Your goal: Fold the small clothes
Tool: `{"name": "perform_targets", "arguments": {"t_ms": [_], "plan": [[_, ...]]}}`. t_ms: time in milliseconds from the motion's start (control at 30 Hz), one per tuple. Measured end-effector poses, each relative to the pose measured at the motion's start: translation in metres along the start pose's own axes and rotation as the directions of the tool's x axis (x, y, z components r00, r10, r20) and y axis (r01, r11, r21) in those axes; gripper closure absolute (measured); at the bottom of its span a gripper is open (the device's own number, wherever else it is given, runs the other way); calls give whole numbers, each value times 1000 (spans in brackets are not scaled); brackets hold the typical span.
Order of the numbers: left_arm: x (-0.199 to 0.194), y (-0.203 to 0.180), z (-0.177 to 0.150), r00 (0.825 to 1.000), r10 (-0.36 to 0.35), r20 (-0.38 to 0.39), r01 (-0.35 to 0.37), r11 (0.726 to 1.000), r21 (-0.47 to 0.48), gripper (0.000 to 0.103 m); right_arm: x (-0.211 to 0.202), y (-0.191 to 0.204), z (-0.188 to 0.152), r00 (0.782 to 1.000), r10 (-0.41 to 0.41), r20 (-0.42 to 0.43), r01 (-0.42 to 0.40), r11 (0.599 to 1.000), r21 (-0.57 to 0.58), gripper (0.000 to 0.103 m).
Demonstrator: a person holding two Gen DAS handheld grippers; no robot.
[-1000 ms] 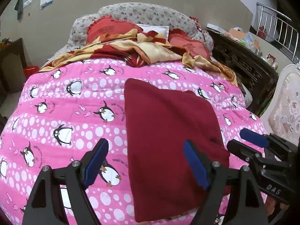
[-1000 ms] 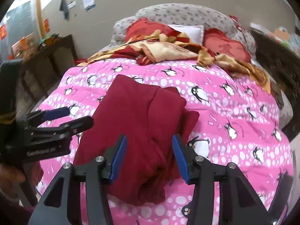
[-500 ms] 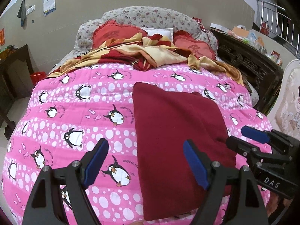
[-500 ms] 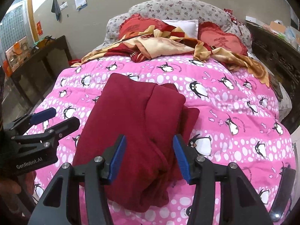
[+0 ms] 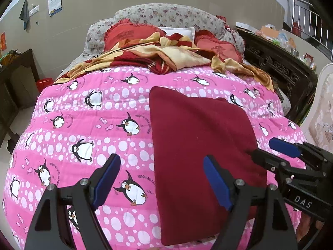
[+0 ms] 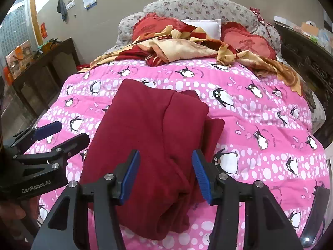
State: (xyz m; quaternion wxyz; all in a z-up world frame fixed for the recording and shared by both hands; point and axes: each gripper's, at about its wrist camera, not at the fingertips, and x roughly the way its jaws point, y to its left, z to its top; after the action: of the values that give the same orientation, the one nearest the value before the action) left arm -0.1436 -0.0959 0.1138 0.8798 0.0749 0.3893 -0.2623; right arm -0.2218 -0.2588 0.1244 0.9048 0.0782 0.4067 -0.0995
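Observation:
A dark red garment lies folded into a long rectangle on the pink penguin quilt. In the right wrist view the garment shows a layered fold along its right side and a bunched near end. My left gripper hovers open over the garment's left edge, one finger above the quilt and one above the cloth. My right gripper is open just above the near end, its pads not touching the cloth. Each gripper shows in the other's view: the right gripper, the left gripper.
A crumpled yellow and red blanket and red pillows lie at the head of the bed. A dark carved cabinet runs along the right side. A dark table stands on the left, and a pale chair at the right edge.
The right gripper's jaws stand slightly wider than before. The garment lies as it did, and both views have shifted only a little.

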Motion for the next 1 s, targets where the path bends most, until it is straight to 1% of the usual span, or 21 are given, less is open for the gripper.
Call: {"name": "perform_targets", "arguments": {"t_ms": [1000], "plan": [[12, -2, -3, 1000, -10, -24, 10, 1000, 0, 18, 14, -4, -3, 999, 0, -40, 0, 1000, 11, 52]]}}
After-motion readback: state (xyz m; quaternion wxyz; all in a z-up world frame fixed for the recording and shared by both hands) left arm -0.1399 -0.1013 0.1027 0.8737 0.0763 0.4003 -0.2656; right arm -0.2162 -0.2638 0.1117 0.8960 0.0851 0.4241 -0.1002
